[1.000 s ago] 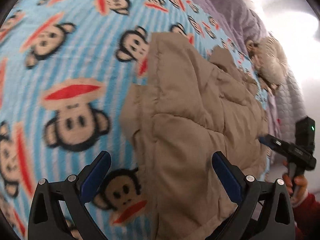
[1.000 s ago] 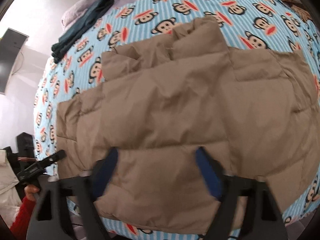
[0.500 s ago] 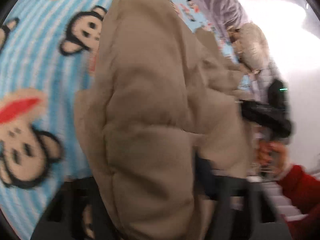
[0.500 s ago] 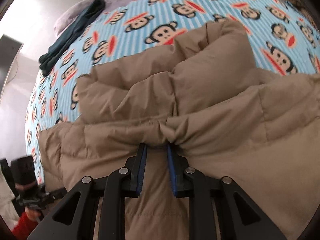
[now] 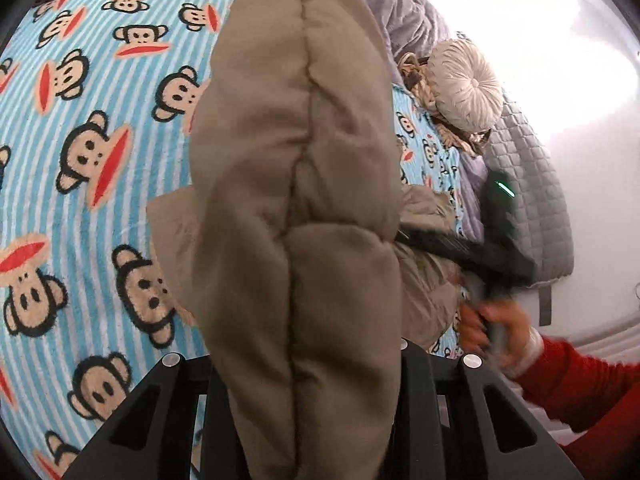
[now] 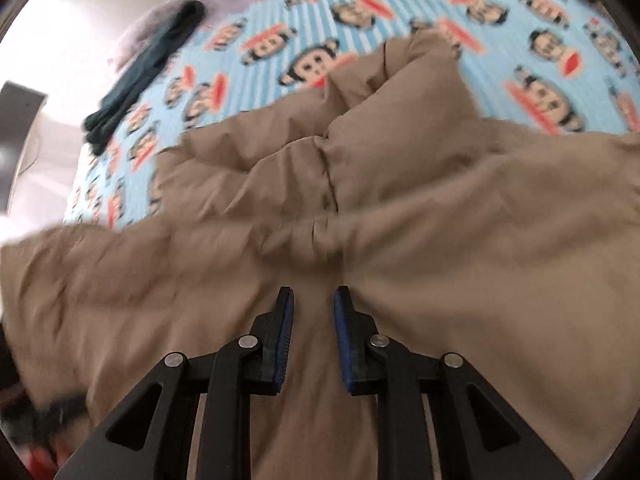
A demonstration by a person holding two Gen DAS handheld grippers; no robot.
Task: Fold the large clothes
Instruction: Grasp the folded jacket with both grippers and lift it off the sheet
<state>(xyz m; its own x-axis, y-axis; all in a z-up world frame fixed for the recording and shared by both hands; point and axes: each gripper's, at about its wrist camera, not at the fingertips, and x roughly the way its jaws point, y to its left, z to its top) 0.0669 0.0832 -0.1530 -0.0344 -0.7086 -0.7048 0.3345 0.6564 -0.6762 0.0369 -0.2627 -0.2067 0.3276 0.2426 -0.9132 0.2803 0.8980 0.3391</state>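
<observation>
A tan puffer jacket (image 6: 400, 208) lies on a bed with a blue striped monkey-print blanket (image 5: 80, 140). My left gripper (image 5: 304, 384) is shut on a thick padded fold of the jacket (image 5: 296, 200) and holds it up; the fold hides the fingertips. My right gripper (image 6: 314, 320) is shut on a bunched hem of the jacket, with cloth pinched between its blue pads (image 6: 286, 332). The right gripper also shows in the left wrist view (image 5: 472, 248), blurred, held by a hand in a red sleeve.
A round cream cushion (image 5: 466, 84) and a grey quilted cover (image 5: 532, 184) lie at the bed's far right side. A dark folded garment (image 6: 148, 68) lies on the blanket's far left edge. A purple blanket (image 5: 408, 20) lies at the bed's end.
Both grippers closed on the jacket from open. The left one lifted its fold up so that it fills the view. The right one keeps its grip and moves, blurring the view.
</observation>
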